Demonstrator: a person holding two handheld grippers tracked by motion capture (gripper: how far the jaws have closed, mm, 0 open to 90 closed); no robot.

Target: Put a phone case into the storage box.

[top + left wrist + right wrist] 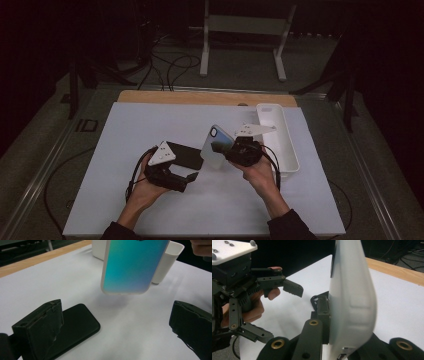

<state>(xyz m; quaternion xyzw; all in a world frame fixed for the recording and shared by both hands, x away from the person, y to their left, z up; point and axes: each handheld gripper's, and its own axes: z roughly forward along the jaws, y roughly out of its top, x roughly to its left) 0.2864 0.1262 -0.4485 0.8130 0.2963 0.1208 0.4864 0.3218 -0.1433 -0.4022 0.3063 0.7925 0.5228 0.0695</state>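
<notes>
The right gripper (231, 150) pinches a phone case (217, 146) by its edge and holds it up off the table (125, 200), tilted, with its blue-green back turned toward the left gripper's camera. Held that way, its hollow side is probably being offered for the black phone (185, 155) to go in. In the right gripper view the case (352, 295) stands nearly edge-on, a pale frosted shell clamped between the jaws, which are pressed tight on it.

The phone (75, 327) lies flat on the white table sheet, just beside the left gripper (192, 179), close by one jaw pad but not held. The left gripper's jaws are spread as wide as they go, with nothing between them (the case (132, 265) hangs in the air beyond, well clear of both pads). This looks like a release, leaving the phone free on the table.

A white tray (292, 160) sits at the right of the table, behind the right hand (260, 172).
</notes>
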